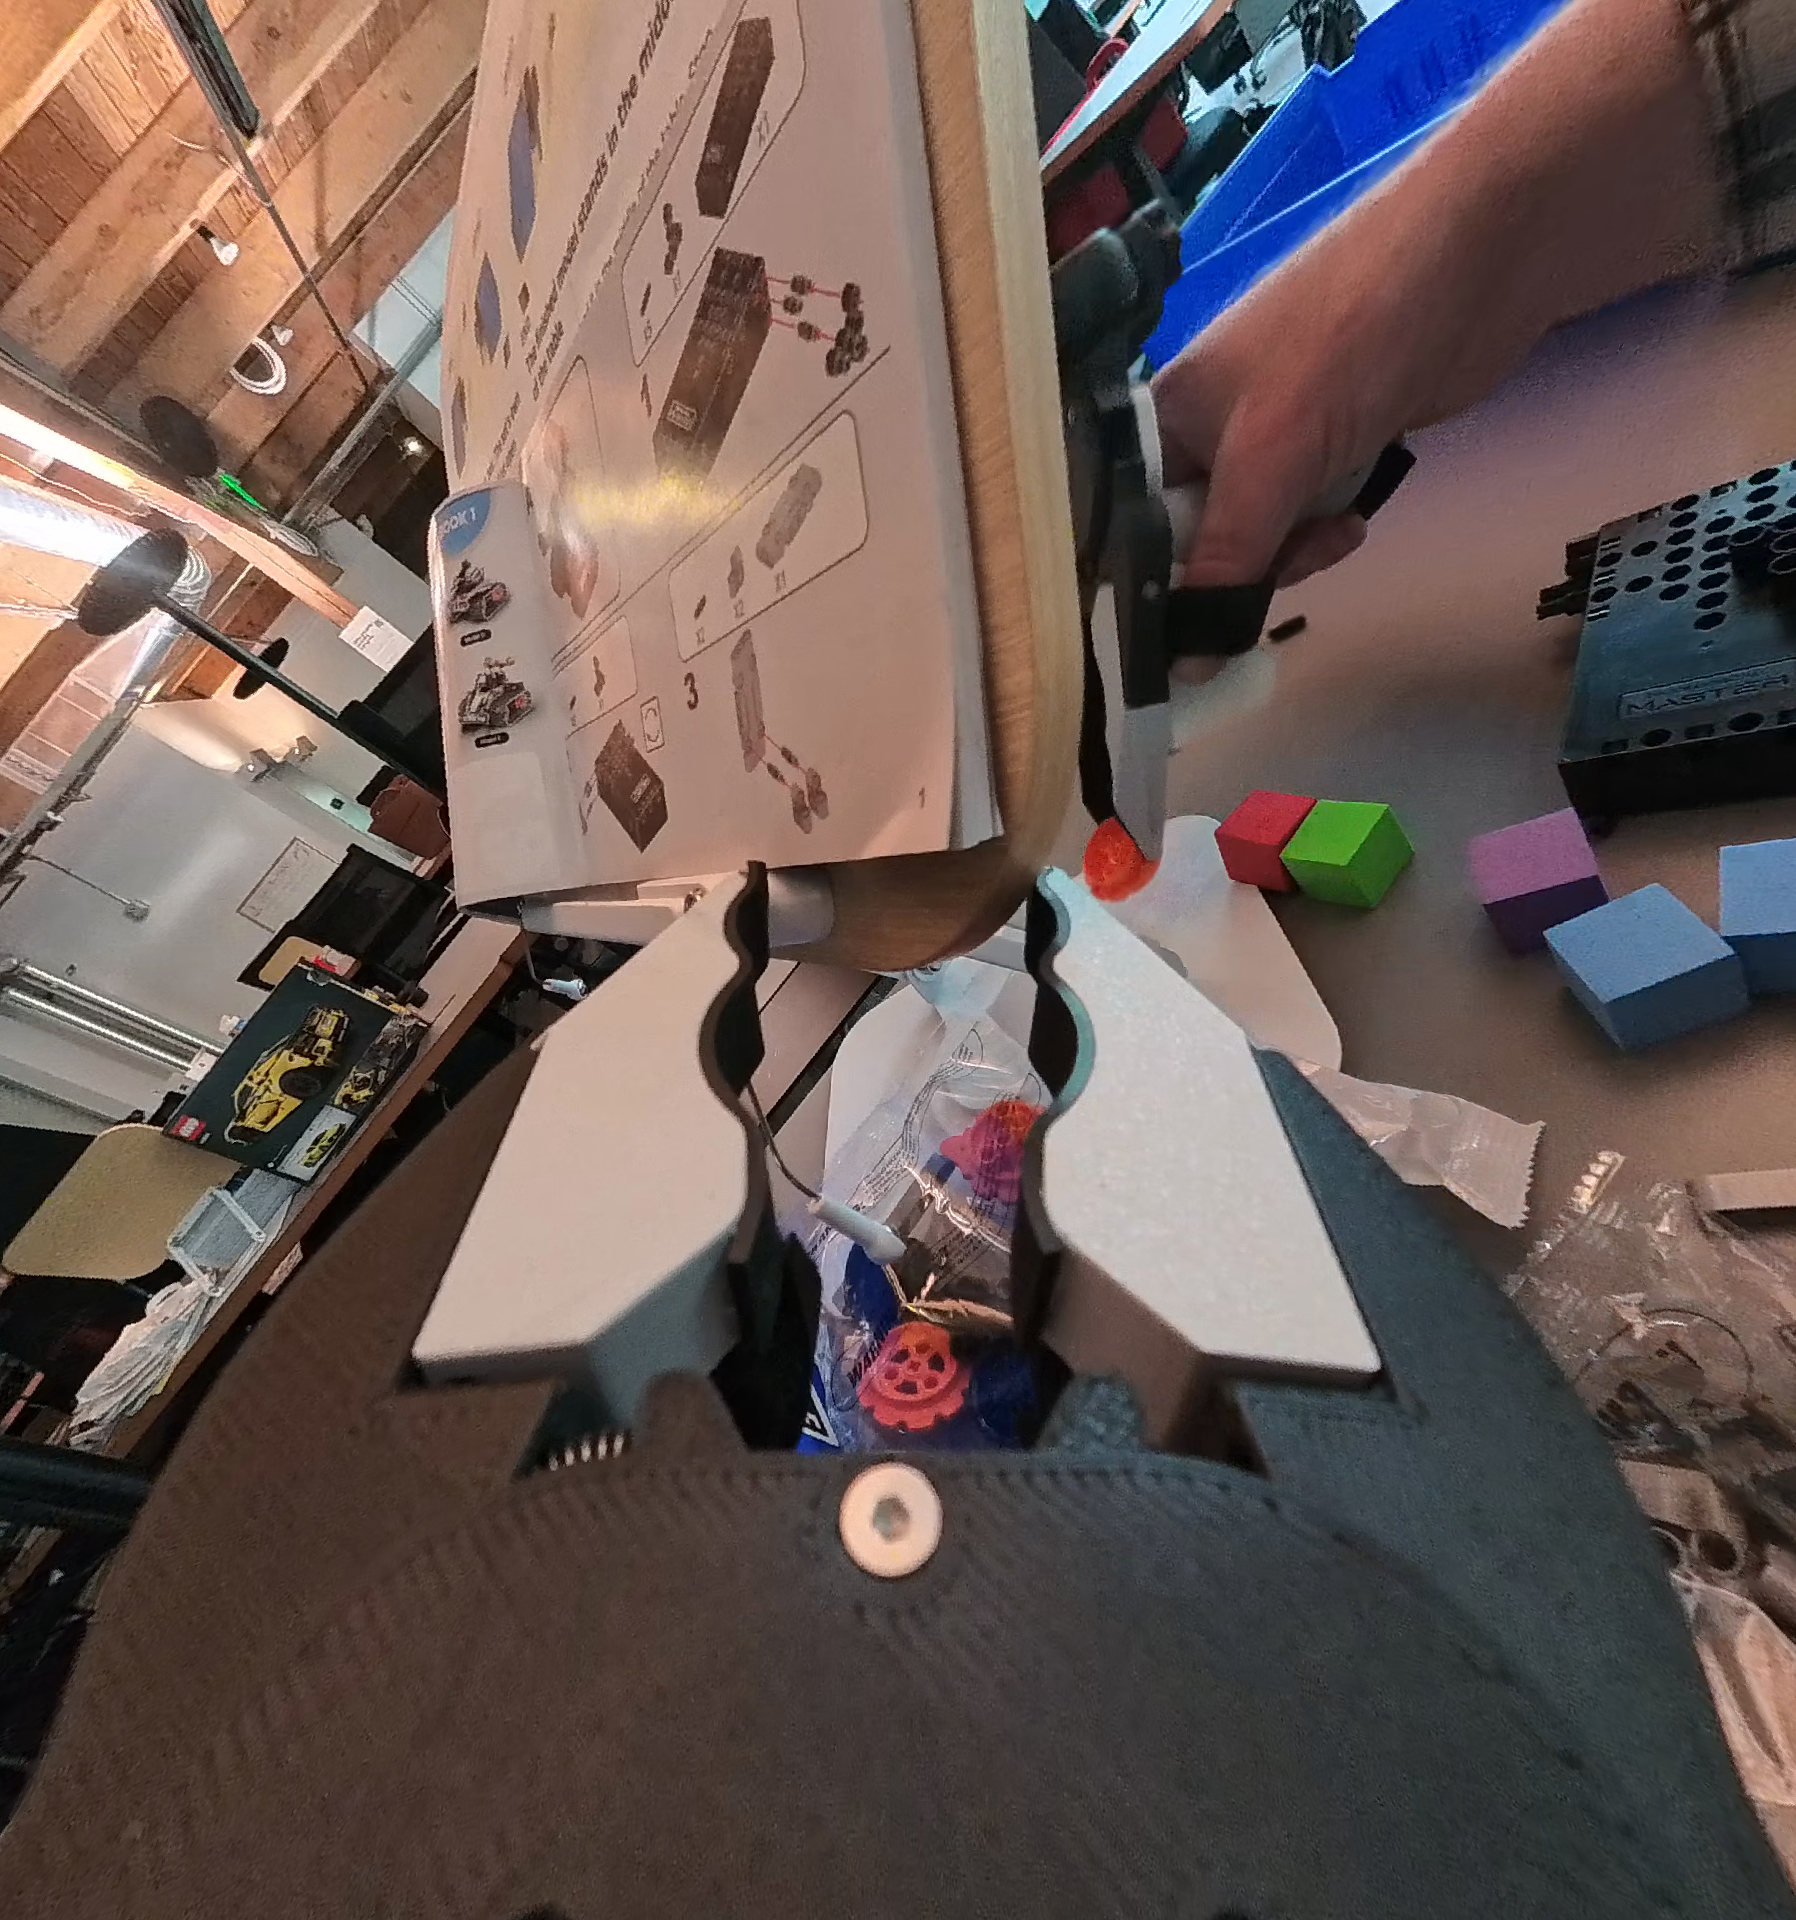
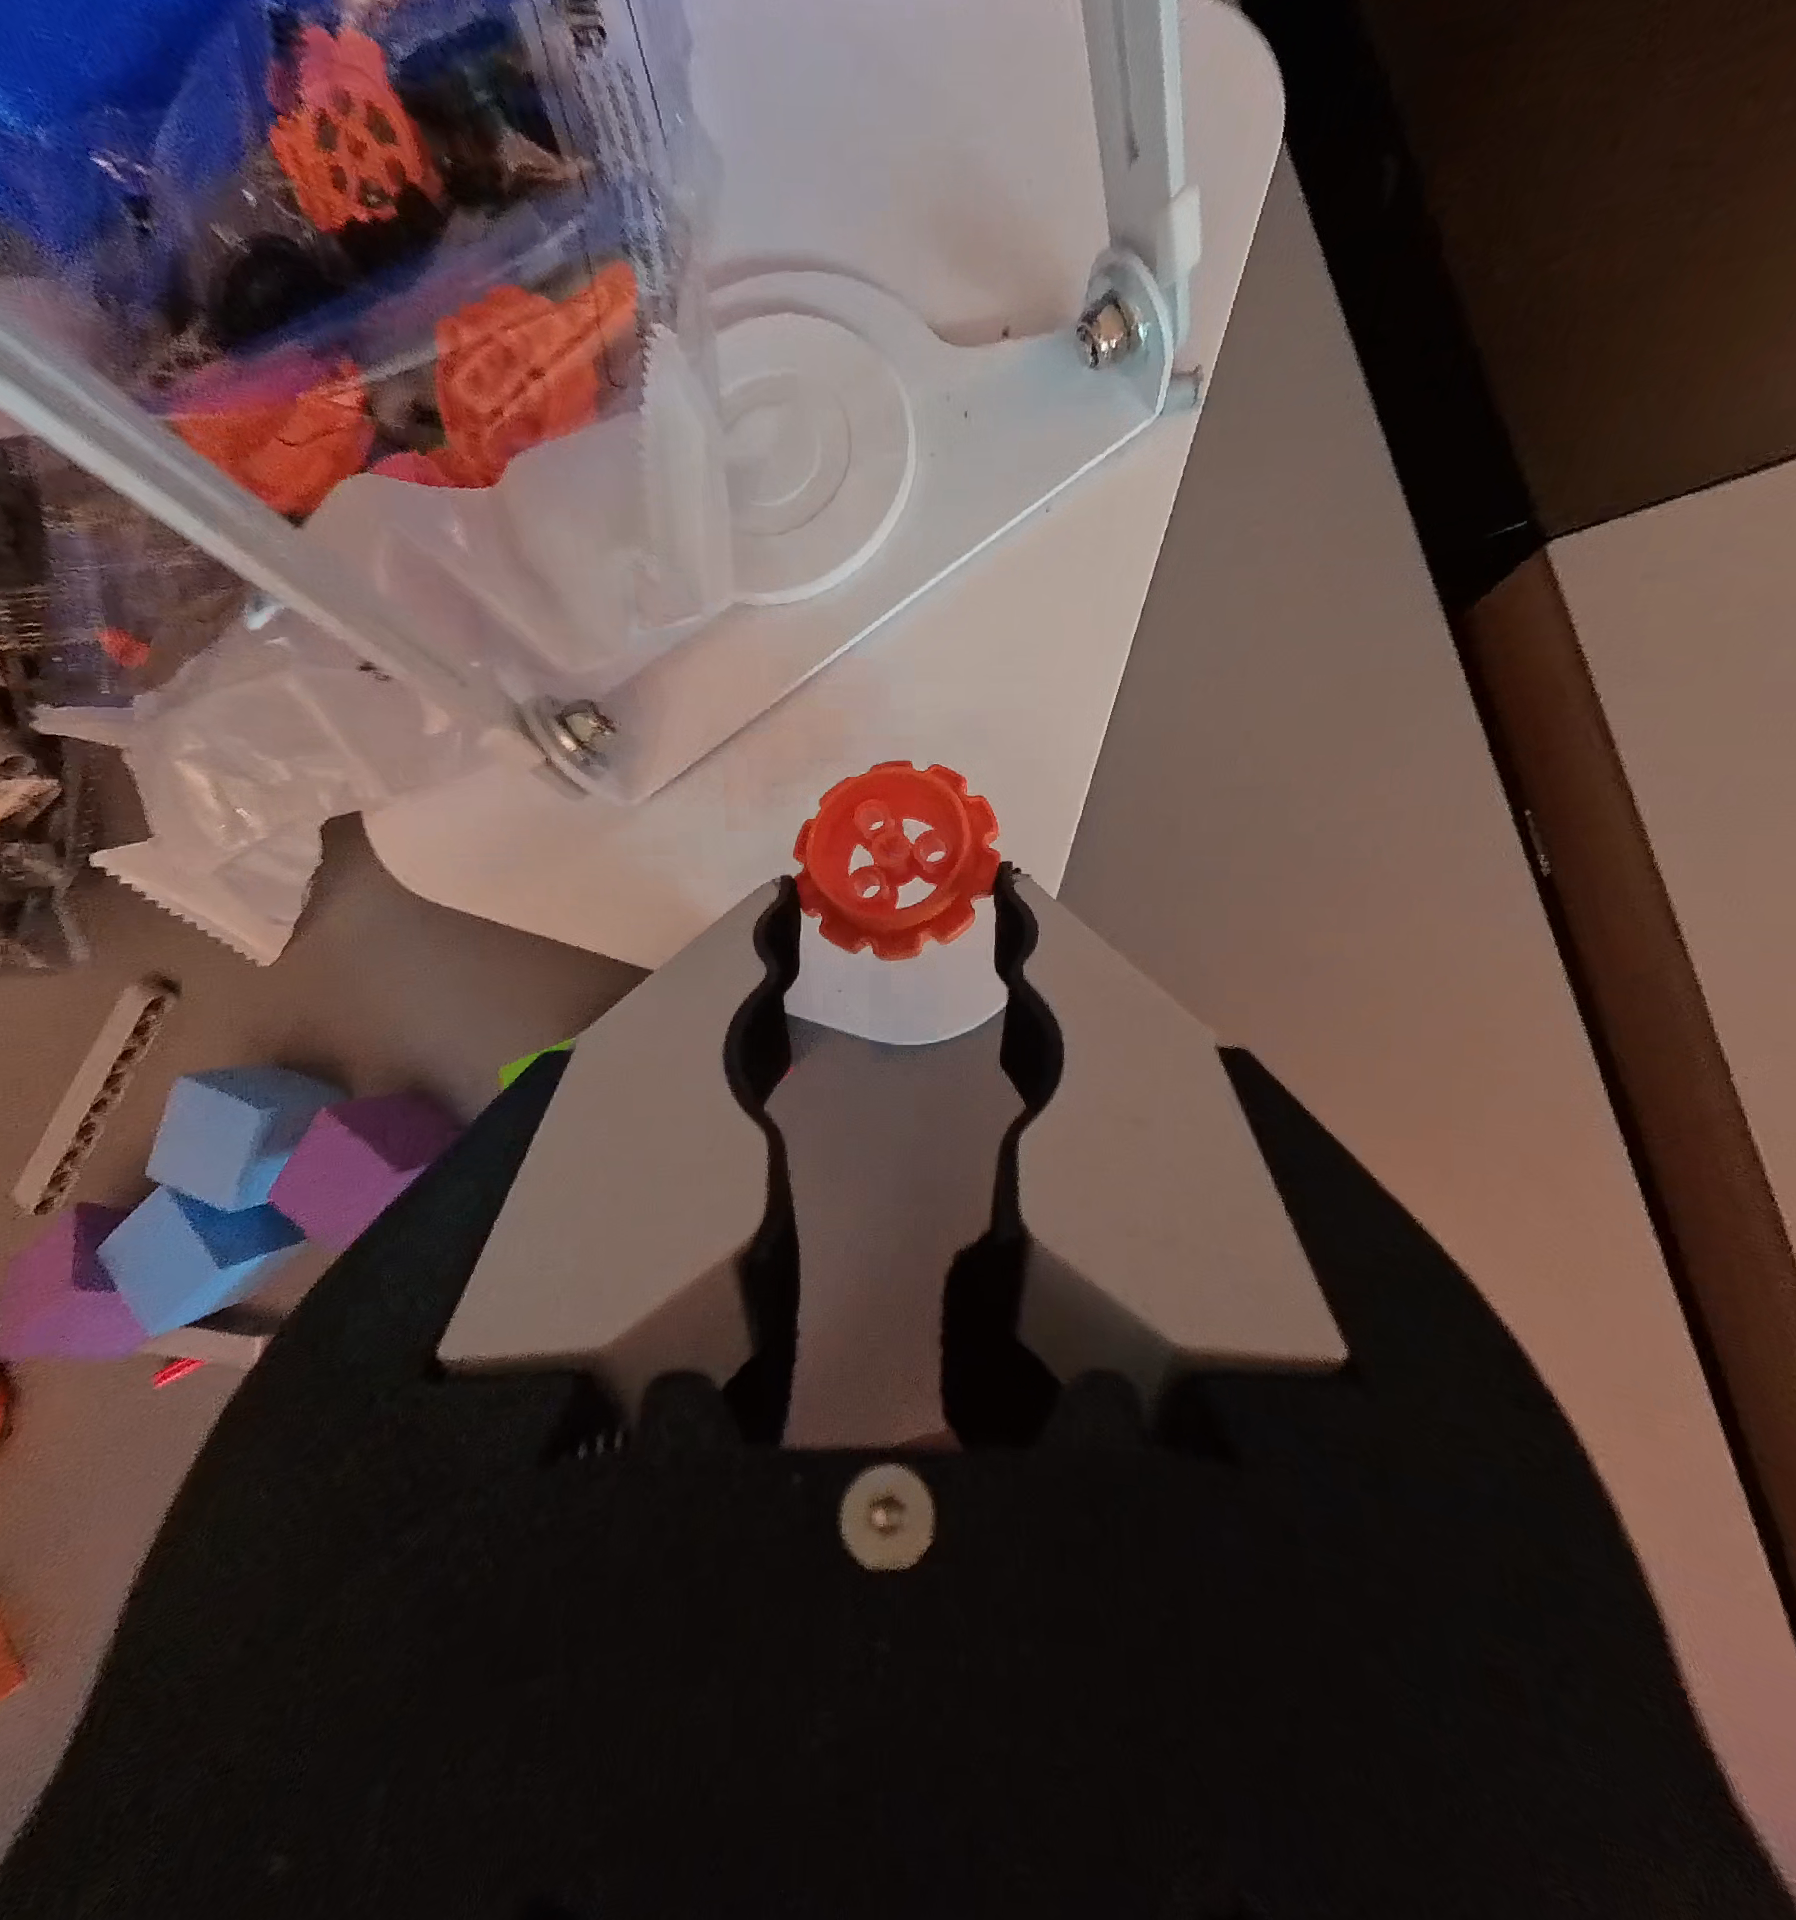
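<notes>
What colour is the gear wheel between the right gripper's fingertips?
Orange-red. The gear wheel sits between the right gripper tips; clearest in the right wrist view.

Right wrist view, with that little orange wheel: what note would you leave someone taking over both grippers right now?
Right gripper: fingertips closed on the small orange toothed plastic wheel, over the white metal stand base; lifted or resting, cannot tell.
Left gripper: open, empty, above the clear plastic bag of orange and blue parts.
Nearby: coloured foam cubes loose on the grey table.
</notes>
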A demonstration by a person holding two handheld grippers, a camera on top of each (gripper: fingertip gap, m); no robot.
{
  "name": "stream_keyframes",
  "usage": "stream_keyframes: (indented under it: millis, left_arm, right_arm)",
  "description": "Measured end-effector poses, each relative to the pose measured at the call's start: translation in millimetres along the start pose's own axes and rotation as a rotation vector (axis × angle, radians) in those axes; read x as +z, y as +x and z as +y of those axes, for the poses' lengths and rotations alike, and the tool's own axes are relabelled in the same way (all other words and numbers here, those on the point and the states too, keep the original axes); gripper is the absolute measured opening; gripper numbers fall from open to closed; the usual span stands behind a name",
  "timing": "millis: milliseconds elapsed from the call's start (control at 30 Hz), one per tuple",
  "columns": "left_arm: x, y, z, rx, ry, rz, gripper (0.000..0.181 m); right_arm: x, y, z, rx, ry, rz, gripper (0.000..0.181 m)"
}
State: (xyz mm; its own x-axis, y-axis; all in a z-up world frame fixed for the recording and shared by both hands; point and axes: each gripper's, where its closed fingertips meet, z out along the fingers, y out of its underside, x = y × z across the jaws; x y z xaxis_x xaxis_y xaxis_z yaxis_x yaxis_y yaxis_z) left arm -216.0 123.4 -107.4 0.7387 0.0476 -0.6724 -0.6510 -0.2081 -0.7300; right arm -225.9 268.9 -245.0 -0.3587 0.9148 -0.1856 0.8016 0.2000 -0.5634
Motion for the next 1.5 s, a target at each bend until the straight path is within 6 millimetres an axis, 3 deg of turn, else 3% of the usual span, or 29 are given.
stream_keyframes:
  millis: [167, 267, 433, 533, 700, 900, 1067, 1267, 1500]
  left_arm:
    - [0, 1, -1, 0.000, 0.001, 0.005, 0.048]
    - [1, 2, -1, 0.003, -0.002, 0.006, 0.048]
    - [1, 2, -2, 0.002, -0.003, 0.006, 0.048]
    - [1, 3, -2, 0.004, -0.004, 0.005, 0.048]
    - [0, 2, -2, 0.006, -0.006, 0.003, 0.048]
    - [0, 3, -2, 0.008, -0.007, 0.007, 0.048]
    - [0, 3, -2, 0.008, -0.007, 0.006, 0.048]
    - [0, 3, -2, 0.008, -0.007, 0.005, 0.048]
    - [0, 2, -2, 0.009, -0.008, 0.005, 0.048]
  right_arm:
    - [12, -2, 7, -0.006, -0.031, -0.007, 0.039]
    - [-2, -5, 9, 0.003, -0.012, 0.006, 0.042]
    - [-21, -31, 24, -0.087, -0.010, -0.054, 0.038]
    - [-15, -33, 39, -0.104, -0.072, -0.060, 0.037]
    - [-4, -47, 42, -0.096, -0.062, -0.141, 0.031]
    - [-7, -52, 47, -0.114, -0.070, -0.154, 0.030]
    - [-21, -47, 31, -0.130, 0.021, -0.114, 0.030]
    - [-34, -16, -3, -0.317, 0.071, 0.184, 0.030]
    - [-17, -8, -9, -0.422, -0.035, 0.280, 0.030]
